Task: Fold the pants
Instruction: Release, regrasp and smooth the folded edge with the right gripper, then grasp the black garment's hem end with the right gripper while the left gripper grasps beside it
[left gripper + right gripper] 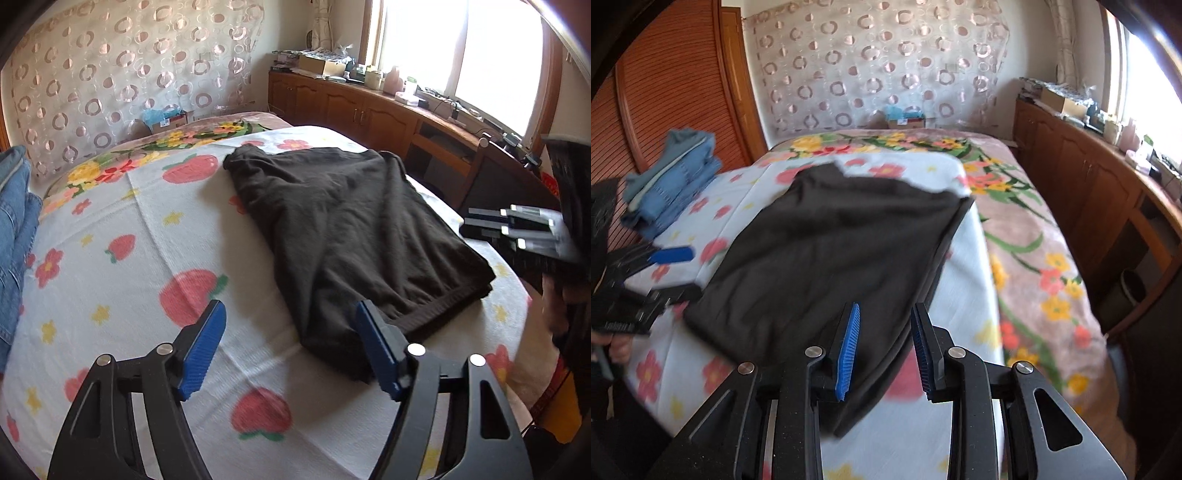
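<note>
Lying folded on the strawberry sheet (110,295), the dark pants (351,221) sat mid-bed. At their left edge the left gripper (291,347) hung with jaws apart, gripping nothing; at their right edge the right gripper (886,347) stood partly open, pads clear of the cloth. A clean next fold probably meant pinching both corners evenly before lifting.
</note>
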A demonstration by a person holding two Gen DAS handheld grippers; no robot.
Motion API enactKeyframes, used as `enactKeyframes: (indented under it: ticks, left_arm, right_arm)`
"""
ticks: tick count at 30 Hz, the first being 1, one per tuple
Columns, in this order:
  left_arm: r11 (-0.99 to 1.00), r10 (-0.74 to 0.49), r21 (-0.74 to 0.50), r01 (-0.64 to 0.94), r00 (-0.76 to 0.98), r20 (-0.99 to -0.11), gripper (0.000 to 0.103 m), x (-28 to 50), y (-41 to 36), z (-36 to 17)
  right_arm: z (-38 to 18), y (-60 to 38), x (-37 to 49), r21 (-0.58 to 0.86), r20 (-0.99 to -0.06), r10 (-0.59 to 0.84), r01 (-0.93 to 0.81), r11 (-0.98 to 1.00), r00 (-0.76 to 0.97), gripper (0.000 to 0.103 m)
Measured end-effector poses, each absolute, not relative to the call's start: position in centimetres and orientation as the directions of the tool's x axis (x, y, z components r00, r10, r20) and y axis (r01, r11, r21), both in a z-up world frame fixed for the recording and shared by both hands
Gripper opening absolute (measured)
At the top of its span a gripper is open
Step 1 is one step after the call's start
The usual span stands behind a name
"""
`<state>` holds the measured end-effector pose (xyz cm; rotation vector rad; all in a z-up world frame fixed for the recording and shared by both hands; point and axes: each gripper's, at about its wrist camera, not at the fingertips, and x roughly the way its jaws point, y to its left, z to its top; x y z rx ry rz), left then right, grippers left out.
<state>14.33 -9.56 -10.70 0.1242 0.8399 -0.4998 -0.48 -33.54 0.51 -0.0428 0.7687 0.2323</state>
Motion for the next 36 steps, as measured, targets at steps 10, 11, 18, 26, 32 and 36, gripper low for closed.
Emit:
enactKeyframes:
  ticks: [10, 11, 18, 26, 32, 36]
  left_arm:
    - [0.882, -0.354, -0.073, 0.466, 0.551, -0.755, 0.052, 13.3, -10.9, -11.6]
    - [0.884, -0.348, -0.071, 0.462, 0.549, -0.76, 0.052, 13.4, -10.9, -11.8]
    - [0.887, -0.336, -0.067, 0.457, 0.538, -0.773, 0.052, 13.3, -11.0, -12.2]
    - [0.88, -0.352, -0.076, 0.468, 0.537, -0.767, 0.052, 12.7, -10.9, -12.0]
    - [0.881, -0.363, -0.098, 0.463, 0.527, -0.768, 0.049, 12.8, -10.7, -12.2]
    - [0.874, -0.377, -0.108, 0.473, 0.523, -0.764, 0.035, 12.3, -10.7, -12.1]
  right_arm:
    - [0.6, -35.3, -3.6, 0.127, -0.676, 0.236, -0.206, 0.97, 0.698, 0.023]
    - [0.6, -35.2, -3.7, 0.132, -0.677, 0.241, -0.207, 0.969, 0.696, 0.022]
    - [0.0, -34.1, -3.2, 0.148, -0.676, 0.26, -0.218, 0.965, 0.69, 0.006]
    - [0.3, -33.0, -5.8, 0.118, -0.671, 0.252, -0.235, 0.965, 0.698, 0.006]
    - [-0.7, -32.8, -5.5, 0.131, -0.675, 0.236, -0.201, 0.971, 0.699, 0.011]
    - [-0.9, -32.8, -5.2, 0.128, -0.675, 0.219, -0.181, 0.975, 0.704, 0.022]
